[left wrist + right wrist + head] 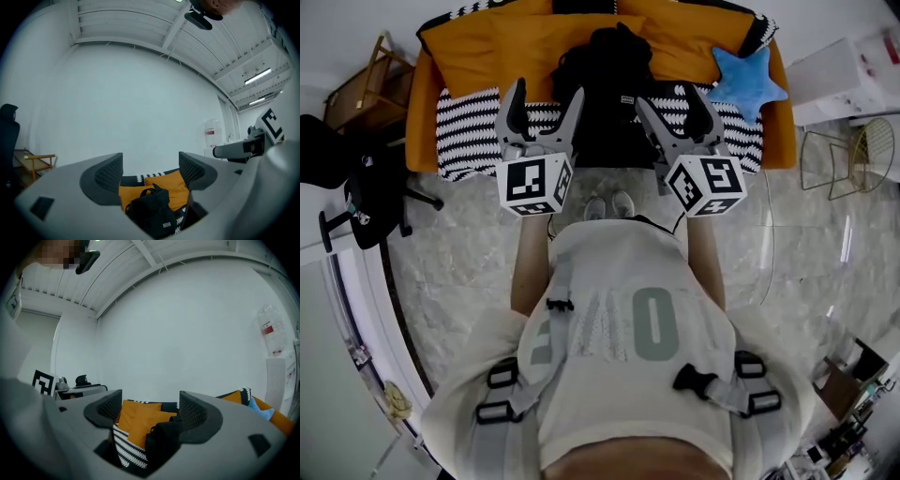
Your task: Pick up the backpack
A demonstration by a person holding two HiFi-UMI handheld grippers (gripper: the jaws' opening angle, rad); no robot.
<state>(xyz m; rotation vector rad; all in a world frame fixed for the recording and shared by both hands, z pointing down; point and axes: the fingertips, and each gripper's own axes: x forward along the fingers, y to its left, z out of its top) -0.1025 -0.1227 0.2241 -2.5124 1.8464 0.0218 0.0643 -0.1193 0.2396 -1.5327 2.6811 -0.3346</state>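
Left gripper [546, 98] and right gripper [668, 101], jaws spread and empty, face the backpack [614, 70] at 12 o'clock, positioned for pickup.

Person: cream short-sleeved shirt [609, 272], large grey-green letters [654, 323] on the front. Grey webbing straps [511, 401] with black buckles [694, 380] on both sides. White shoes [609, 206]. Left gripper [548, 92] and right gripper [670, 97]: matte grey, two curved jaws each, dark ribbed pads [105, 176]. Each carries a white cube [534, 183] with black square markers.
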